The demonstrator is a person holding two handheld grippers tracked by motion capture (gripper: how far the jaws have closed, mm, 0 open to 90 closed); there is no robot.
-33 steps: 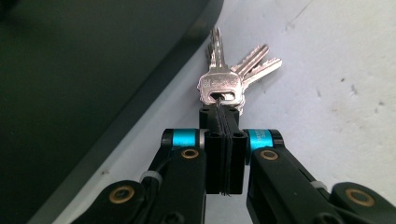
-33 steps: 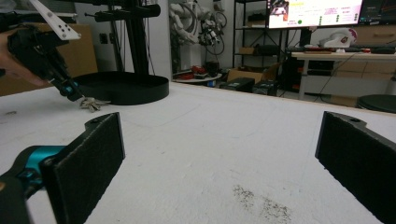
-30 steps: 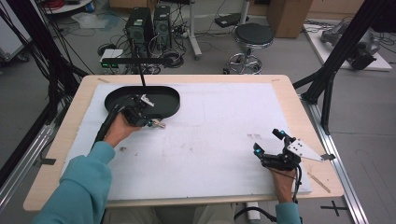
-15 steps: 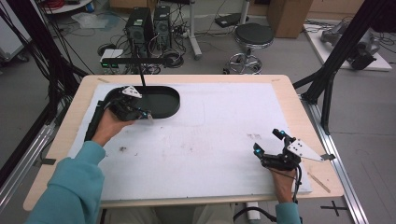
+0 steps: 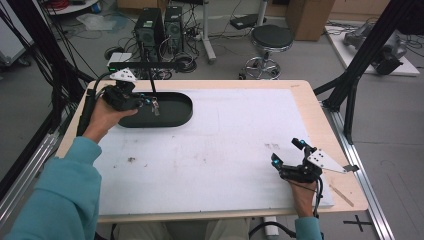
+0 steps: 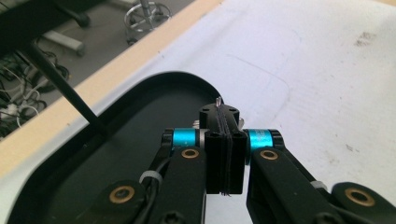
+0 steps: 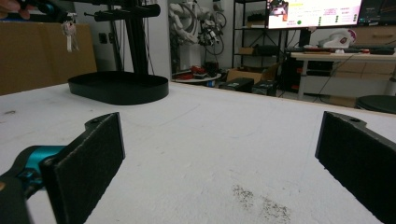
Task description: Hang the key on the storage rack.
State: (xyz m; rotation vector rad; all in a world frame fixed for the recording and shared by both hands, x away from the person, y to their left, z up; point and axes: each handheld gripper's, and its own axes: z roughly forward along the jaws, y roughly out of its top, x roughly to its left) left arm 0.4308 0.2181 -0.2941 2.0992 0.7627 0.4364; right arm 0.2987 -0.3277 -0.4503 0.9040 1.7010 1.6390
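Observation:
A small bunch of keys (image 5: 155, 105) dangles from my left gripper (image 5: 149, 101), which is shut on it above the black oval tray (image 5: 176, 120) at the table's far left. In the left gripper view the jaws of my left gripper (image 6: 225, 116) are pressed together with a thin bit of metal (image 6: 218, 100) poking out over the tray (image 6: 140, 88). The keys (image 7: 70, 32) hang high at the left of the right gripper view. My right gripper (image 5: 286, 154) rests near the front right of the white mat (image 5: 225, 145), open and holding nothing (image 7: 219, 154).
A black post (image 5: 150, 80) rises from the tray's far side with a crossbar on top. The tray (image 7: 116, 88) is low-walled. Dirty specks (image 7: 261, 200) mark the mat just ahead of my right gripper. A stool (image 5: 270, 37) and computers stand beyond the table.
My left gripper has carried the keys away from the mat by the tray's near edge, moving left and farther back, and is above the tray. The right gripper has stayed still.

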